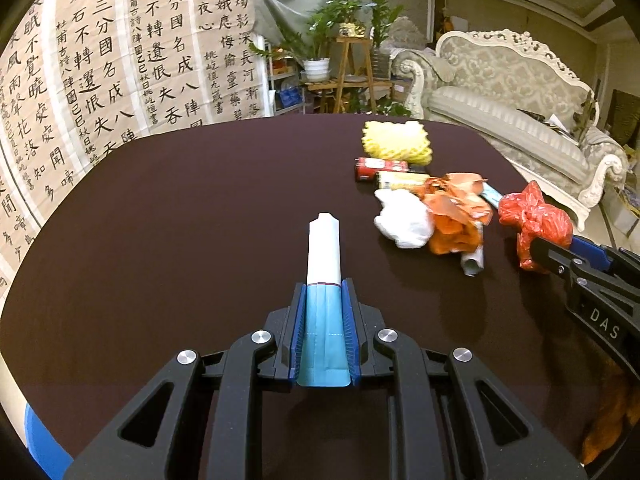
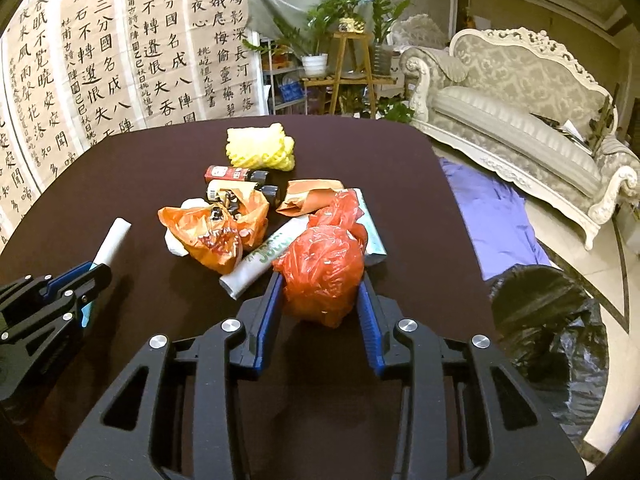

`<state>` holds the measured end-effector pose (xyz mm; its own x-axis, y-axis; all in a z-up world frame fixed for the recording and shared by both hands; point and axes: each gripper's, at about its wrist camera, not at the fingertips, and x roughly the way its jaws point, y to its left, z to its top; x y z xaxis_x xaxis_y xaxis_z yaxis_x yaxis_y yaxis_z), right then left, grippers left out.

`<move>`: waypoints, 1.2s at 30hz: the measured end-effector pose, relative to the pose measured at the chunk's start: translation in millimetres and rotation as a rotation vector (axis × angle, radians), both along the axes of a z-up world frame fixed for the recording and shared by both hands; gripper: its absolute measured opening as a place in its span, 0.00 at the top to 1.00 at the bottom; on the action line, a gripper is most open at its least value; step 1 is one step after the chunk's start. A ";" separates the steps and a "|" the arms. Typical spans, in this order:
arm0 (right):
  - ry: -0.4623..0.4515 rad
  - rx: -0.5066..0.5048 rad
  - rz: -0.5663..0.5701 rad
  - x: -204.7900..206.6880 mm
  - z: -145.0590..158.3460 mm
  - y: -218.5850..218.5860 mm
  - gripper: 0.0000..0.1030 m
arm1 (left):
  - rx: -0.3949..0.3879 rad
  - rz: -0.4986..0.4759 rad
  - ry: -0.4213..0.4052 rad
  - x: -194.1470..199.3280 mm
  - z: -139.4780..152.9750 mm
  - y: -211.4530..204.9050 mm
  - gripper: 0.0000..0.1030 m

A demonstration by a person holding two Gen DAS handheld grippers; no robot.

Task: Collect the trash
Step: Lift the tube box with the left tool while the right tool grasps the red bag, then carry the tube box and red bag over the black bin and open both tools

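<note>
My left gripper (image 1: 324,292) is shut on a blue and white folded paper packet (image 1: 324,252) and holds it over the dark table (image 1: 180,220). My right gripper (image 2: 320,284) is shut on a crumpled red plastic bag (image 2: 322,268), above the table's right side; the bag also shows in the left wrist view (image 1: 532,216). A trash pile lies ahead: an orange bag (image 2: 216,232), white crumpled paper (image 1: 404,220), a rolled wrapper (image 2: 260,260), a red tube (image 2: 228,173), a yellow tube (image 1: 402,179) and yellow foam netting (image 2: 260,146).
A black trash bag (image 2: 548,312) stands open on the floor right of the table. A purple cloth (image 2: 492,212) lies beside it. A white sofa (image 2: 520,112) stands at the right, plants (image 2: 340,20) and calligraphy sheets (image 2: 120,48) behind the table.
</note>
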<state>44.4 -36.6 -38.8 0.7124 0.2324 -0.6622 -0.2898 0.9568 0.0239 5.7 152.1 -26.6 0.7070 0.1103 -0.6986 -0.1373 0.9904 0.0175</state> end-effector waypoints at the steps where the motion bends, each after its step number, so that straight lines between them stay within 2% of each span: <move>1: -0.003 0.002 -0.008 -2.6 1.0 -4.3 0.66 | -0.005 -0.007 -0.004 -1.8 1.4 -3.1 0.82; 16: -0.024 -0.003 -0.215 -23.0 2.2 -90.5 0.66 | -0.022 -0.183 -0.069 -14.0 18.4 -79.0 0.82; 25: -0.025 -0.011 -0.352 -28.6 -5.9 -146.5 0.66 | -0.037 -0.304 -0.069 2.8 17.7 -137.8 0.82; 36: 0.000 -0.001 -0.457 -22.9 -19.9 -193.0 0.66 | -0.002 -0.438 -0.055 22.7 8.3 -213.2 0.82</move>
<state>21.5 -229.6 -58.7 0.7416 -0.1062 -0.6624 0.1618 0.9866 0.0230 28.4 -61.1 -18.3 0.7227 -0.2091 -0.6588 0.2947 0.9554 0.0200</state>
